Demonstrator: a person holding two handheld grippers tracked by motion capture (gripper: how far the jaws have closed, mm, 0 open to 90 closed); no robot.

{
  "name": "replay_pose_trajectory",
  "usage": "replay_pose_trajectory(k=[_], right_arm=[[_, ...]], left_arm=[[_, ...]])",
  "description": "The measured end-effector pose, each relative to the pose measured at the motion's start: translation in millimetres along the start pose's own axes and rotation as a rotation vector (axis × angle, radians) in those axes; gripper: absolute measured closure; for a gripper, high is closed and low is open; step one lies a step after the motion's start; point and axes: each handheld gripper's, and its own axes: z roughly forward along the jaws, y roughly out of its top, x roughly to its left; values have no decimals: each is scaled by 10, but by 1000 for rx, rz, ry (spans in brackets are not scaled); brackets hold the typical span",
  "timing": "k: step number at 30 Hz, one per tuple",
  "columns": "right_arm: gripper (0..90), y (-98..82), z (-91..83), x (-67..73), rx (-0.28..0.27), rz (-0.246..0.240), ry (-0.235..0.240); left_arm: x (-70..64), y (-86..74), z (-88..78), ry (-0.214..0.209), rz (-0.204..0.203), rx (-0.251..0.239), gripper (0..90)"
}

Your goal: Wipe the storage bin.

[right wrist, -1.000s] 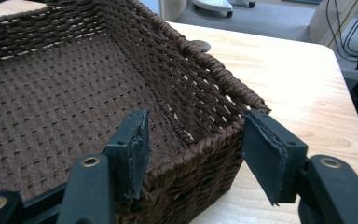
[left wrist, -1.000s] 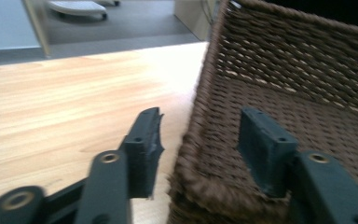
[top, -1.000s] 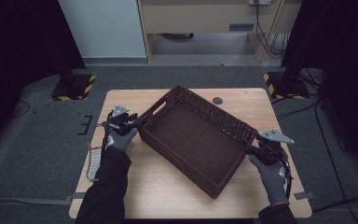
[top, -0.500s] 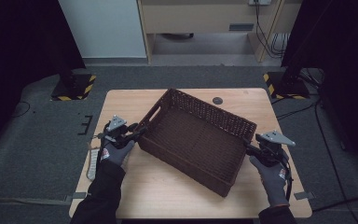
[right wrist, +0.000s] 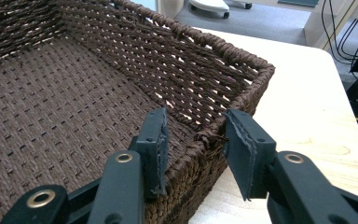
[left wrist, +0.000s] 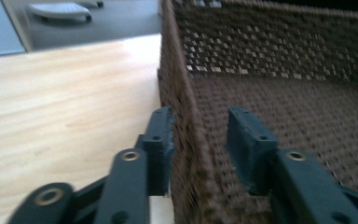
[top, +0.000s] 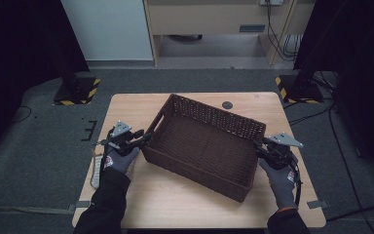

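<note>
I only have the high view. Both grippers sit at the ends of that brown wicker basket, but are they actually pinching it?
Observer: Not on the left, as far as I can see. The left gripper straddles one end wall of the wicker basket. Its jaws have just been closing, but a gap shows between the wall and the inner pad.
Operator: And the right one?
Observer: The right gripper straddles the rim near a corner. Its jaws have just been closing too, and the outer pad stands clear of the weave.

Both tools [top: 143, 138] [top: 259, 146] part-closed, level
</note>
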Motion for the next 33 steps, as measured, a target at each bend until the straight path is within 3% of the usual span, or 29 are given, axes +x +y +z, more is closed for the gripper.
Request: replay_pose_trajectory(k=[3, 6, 11, 13, 14, 18, 21, 23, 26, 27, 33], right_arm=[[546, -1, -24, 2, -7, -3, 12], [521, 5, -156, 21, -37, -4, 33], [537, -41, -230, 100, -6, -16, 57], [556, -42, -232, 110, 1, -22, 61], [609, -42, -214, 126, 18, -19, 61], [648, -50, -169, 124, 42, -27, 34], [677, -24, -112, 105, 33, -33, 15], [683, -5, -56, 78, 27, -45, 10], [630, 11, -7, 59, 25, -47, 17], [593, 8, -13, 64, 24, -47, 27], [536, -30, -215, 114, 15, -63, 72]], left_arm=[[-22, -50, -10, -5, -6, 2, 678], [-77, -85, -90, 6, 6, 10, 690], [-189, -187, -219, 12, 15, -8, 667], [-207, -202, -239, 9, 12, -9, 647], [-222, -202, -263, -9, 23, -1, 627], [-195, -158, -277, 2, 14, -25, 579], [-158, -133, -252, -1, -4, -37, 587], [-182, -147, -231, -24, -9, -28, 613], [-252, -157, -235, -5, 33, -5, 647], [-264, -166, -242, 0, 30, -5, 647], [-360, -230, -329, 27, 51, -11, 637]])
